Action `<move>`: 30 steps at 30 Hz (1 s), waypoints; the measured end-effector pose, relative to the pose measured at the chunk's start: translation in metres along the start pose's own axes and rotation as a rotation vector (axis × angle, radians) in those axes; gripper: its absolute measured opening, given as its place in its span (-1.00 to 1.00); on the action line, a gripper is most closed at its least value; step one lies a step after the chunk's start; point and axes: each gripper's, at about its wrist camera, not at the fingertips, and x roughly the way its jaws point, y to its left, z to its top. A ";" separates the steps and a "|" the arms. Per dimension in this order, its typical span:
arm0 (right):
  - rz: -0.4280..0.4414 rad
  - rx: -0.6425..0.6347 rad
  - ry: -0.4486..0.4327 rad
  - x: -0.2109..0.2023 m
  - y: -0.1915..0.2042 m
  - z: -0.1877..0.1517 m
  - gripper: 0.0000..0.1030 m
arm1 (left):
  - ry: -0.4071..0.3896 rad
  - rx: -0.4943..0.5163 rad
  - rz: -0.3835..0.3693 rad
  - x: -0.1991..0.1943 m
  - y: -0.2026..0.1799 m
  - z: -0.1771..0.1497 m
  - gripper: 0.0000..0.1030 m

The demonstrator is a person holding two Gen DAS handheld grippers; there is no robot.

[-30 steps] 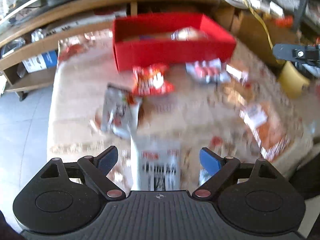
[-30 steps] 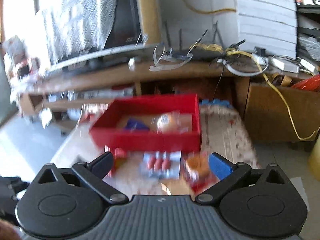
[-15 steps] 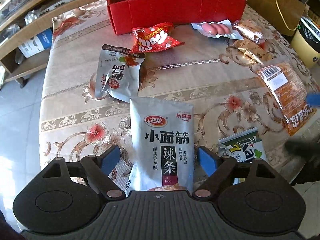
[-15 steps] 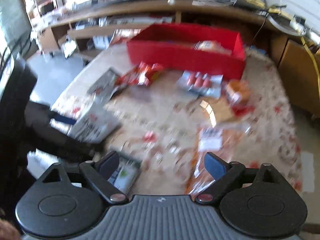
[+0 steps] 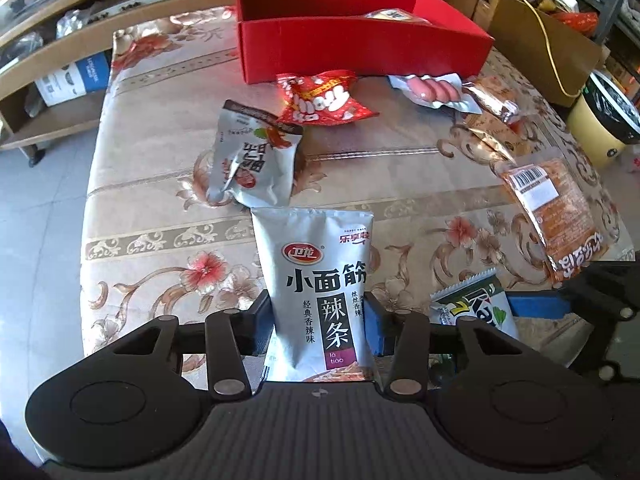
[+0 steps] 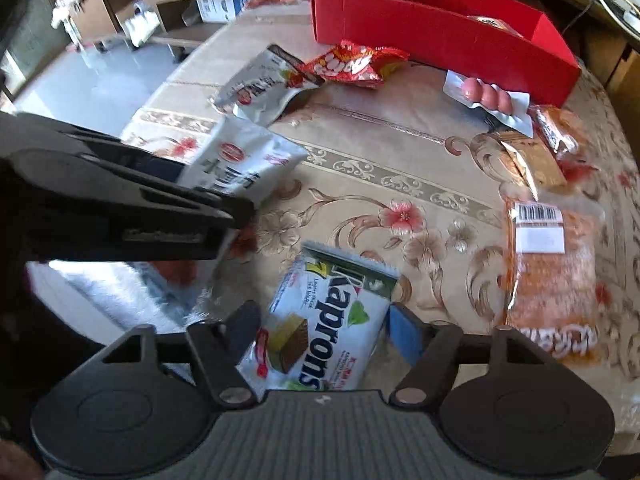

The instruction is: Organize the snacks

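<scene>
My left gripper [image 5: 316, 322] has closed on the sides of a silver spicy-strip bag [image 5: 316, 280] lying on the table; the bag also shows in the right wrist view [image 6: 240, 160]. My right gripper [image 6: 320, 328] is open around a white and green Kaprons wafer pack [image 6: 332, 316], which shows in the left wrist view [image 5: 476, 308] too; its fingers stand beside the pack, a gap still on the right side. The red box [image 5: 360, 48] stands at the far side of the table with a snack inside.
On the floral tablecloth [image 5: 160, 200] lie a small silver pouch [image 5: 256, 160], a red snack bag [image 5: 320, 100], a sausage pack [image 5: 432, 90], an orange pack with a barcode [image 5: 556, 212] and brown wrapped snacks [image 5: 492, 112]. Shelves stand behind, and a yellow bin [image 5: 600, 120] at right.
Both grippers came down toward the table. My left jaws closed from wide open onto the silver bag. My right gripper swung down over the wafer pack.
</scene>
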 end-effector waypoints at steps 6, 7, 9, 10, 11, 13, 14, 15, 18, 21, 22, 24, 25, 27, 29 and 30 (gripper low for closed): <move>-0.024 -0.016 0.025 -0.001 -0.019 0.007 0.11 | 0.008 -0.008 -0.030 0.001 0.000 -0.001 0.34; -0.049 -0.018 0.024 -0.001 -0.024 0.008 0.10 | 0.010 -0.008 -0.035 0.002 -0.001 -0.001 0.39; -0.069 -0.022 0.013 -0.004 -0.031 0.010 0.10 | 0.014 0.009 -0.029 0.003 -0.005 0.000 0.50; -0.054 -0.012 0.009 -0.006 -0.034 0.011 0.10 | 0.017 0.016 -0.029 0.004 -0.007 0.000 0.61; -0.044 -0.003 0.010 -0.006 -0.035 0.012 0.10 | 0.023 0.030 -0.031 0.006 -0.010 0.000 0.66; -0.059 -0.019 0.006 -0.004 -0.033 0.013 0.11 | 0.028 0.066 -0.009 0.008 -0.016 0.000 0.68; -0.063 -0.034 0.013 -0.002 -0.031 0.013 0.11 | 0.029 0.068 -0.003 0.008 -0.017 -0.001 0.67; -0.061 -0.037 0.013 0.000 -0.031 0.012 0.11 | 0.028 0.067 -0.002 0.007 -0.016 -0.001 0.60; -0.032 -0.010 0.009 0.000 -0.037 0.012 0.11 | 0.018 0.079 0.046 0.004 -0.016 -0.002 0.22; -0.026 -0.030 0.004 -0.001 -0.036 0.010 0.10 | 0.011 0.030 0.018 -0.001 -0.010 0.000 0.01; -0.024 -0.033 0.003 -0.002 -0.036 0.010 0.10 | 0.007 0.021 0.018 -0.002 -0.009 0.001 -0.01; -0.015 -0.035 0.002 -0.004 -0.037 0.010 0.10 | -0.004 0.022 0.030 -0.005 -0.012 0.004 -0.03; -0.011 -0.032 -0.005 -0.006 -0.037 0.010 0.10 | -0.013 0.014 0.025 -0.008 -0.013 0.006 -0.04; -0.002 -0.025 -0.029 -0.013 -0.040 0.012 0.10 | -0.039 -0.011 0.011 -0.015 -0.014 0.011 -0.04; 0.012 -0.005 -0.065 -0.024 -0.044 0.017 0.10 | -0.065 -0.026 0.006 -0.023 -0.016 0.017 -0.04; 0.015 0.004 -0.086 -0.029 -0.046 0.020 0.10 | -0.075 -0.029 0.007 -0.026 -0.018 0.020 -0.04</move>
